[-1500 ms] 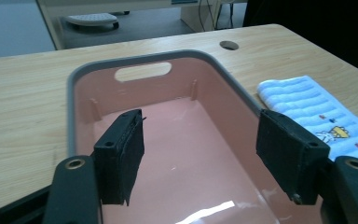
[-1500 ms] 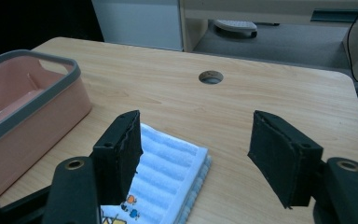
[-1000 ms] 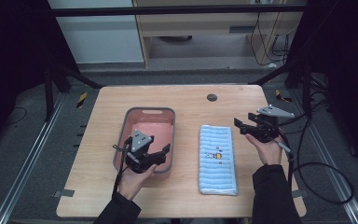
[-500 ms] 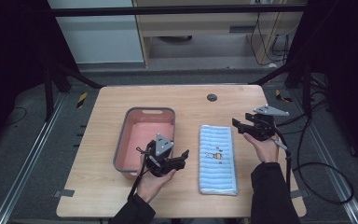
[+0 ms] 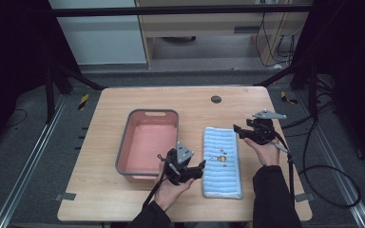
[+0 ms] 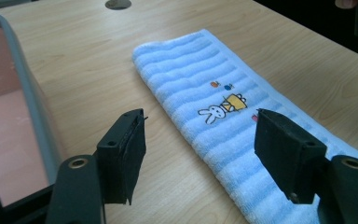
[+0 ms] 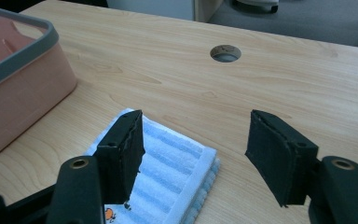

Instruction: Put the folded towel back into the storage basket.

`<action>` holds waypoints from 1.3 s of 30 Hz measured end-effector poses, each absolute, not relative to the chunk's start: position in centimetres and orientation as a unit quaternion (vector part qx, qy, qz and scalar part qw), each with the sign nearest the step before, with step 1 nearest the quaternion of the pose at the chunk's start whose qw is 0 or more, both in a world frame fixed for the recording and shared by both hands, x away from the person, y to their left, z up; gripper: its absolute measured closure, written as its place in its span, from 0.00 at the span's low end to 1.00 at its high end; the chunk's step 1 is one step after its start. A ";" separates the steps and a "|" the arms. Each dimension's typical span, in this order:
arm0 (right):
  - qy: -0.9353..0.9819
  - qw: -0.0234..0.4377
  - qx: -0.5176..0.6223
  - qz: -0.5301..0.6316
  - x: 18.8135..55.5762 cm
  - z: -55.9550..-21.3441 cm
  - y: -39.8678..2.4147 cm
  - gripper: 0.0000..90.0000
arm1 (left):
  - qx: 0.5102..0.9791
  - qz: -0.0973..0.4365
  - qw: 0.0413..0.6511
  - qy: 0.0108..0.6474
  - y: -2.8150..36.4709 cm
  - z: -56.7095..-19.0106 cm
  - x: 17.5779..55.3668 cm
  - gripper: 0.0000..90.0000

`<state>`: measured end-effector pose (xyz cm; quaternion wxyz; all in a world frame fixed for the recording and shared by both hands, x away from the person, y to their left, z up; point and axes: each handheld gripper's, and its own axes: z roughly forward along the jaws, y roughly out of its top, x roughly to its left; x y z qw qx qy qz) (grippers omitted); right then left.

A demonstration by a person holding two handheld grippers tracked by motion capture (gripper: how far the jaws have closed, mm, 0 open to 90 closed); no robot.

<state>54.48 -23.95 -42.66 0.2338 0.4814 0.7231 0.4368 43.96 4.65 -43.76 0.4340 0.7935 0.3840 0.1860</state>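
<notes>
A: Where is the folded towel (image 5: 222, 161) now?

B: It lies flat on the wooden table (image 5: 100, 190), just beside the pink tub (image 5: 147, 145) with the grey rim, on the tub's right. It is blue with stripes and has a small rabbit picture (image 6: 212, 113) on it.

A: And the left gripper (image 5: 186, 170)?

B: It is at the near corner of the tub, pointing toward the towel. In the left gripper view the jaws stand wide apart with nothing between them; one is over bare wood, the other over the towel's near part. Whether that jaw touches the cloth is hard to say from this angle.

A: What about the right gripper (image 5: 245, 131)?

B: It is at the far right corner of the towel. Its jaws are also spread wide and hold nothing. In the right gripper view one jaw is above the towel's far corner, the other above bare table. A round hole (image 7: 225, 52) in the table shows beyond them.

A: Does anything lie in the tub?

B: Its pink floor looks bare.
</notes>
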 end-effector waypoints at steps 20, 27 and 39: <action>0.736 0.212 0.498 0.406 55.8 -46.1 -23.4 0.46 | 0.814 0.161 0.400 0.389 2.7 -47.9 43.7 0.39; 0.743 0.205 0.501 0.393 56.2 -47.0 -23.1 0.48 | 0.821 0.153 0.389 0.388 2.1 -49.0 43.6 0.41; 0.749 0.187 0.511 0.379 56.7 -48.6 -22.9 0.56 | 0.823 0.145 0.385 0.391 1.7 -49.9 43.1 0.49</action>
